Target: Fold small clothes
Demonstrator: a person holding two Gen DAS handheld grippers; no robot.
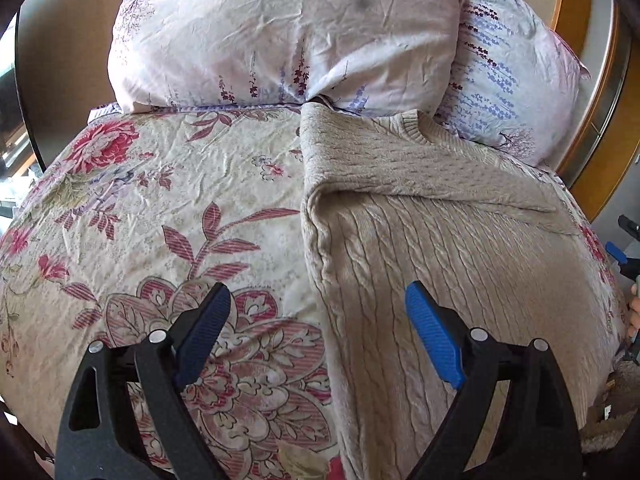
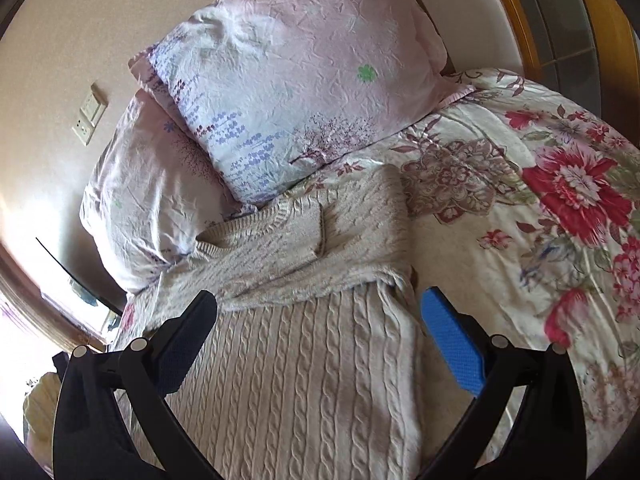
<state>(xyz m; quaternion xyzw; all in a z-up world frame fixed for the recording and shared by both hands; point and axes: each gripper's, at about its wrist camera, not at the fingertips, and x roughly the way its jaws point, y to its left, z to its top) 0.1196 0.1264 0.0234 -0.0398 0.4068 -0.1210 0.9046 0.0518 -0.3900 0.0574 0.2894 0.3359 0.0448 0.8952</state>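
- Beige cable-knit sweater [image 1: 432, 248] spread on a bed, over a floral quilt [image 1: 168, 208], neck end just against two pale lilac pillows [image 1: 280, 32].
- One sleeve already laid across the chest, running slantwise below the ribbed collar [image 2: 256, 220]; long side edge doubled into a thick, soft ridge.
- Left gripper [image 1: 320, 332] spread wide, nothing between the blue pads [image 1: 434, 336]; poised above the sweater's folded edge, one pad over the quilt, the other over the knit.
- Right gripper [image 2: 320, 332] likewise spread wide and empty, hovering over the sweater's lower body; whether the pads brush the knit cannot be told.
- Seemingly between folds: sides partly turned in, lower body not yet brought up toward the collar.
- For a clean next fold, better to pinch the hem at both corners, one gripper each, catching every layer of the knit rather than just the top one.
- Advisable to lift low and carry both corners evenly toward the collar, so the cable pattern stays straight.
- Worth watching: soft, thick knit likely to sag and drag the crossed sleeve out of place; quilt beneath wrinkled and easily snagged along with the sweater.
- Release best made only once the fold lies flat and square.
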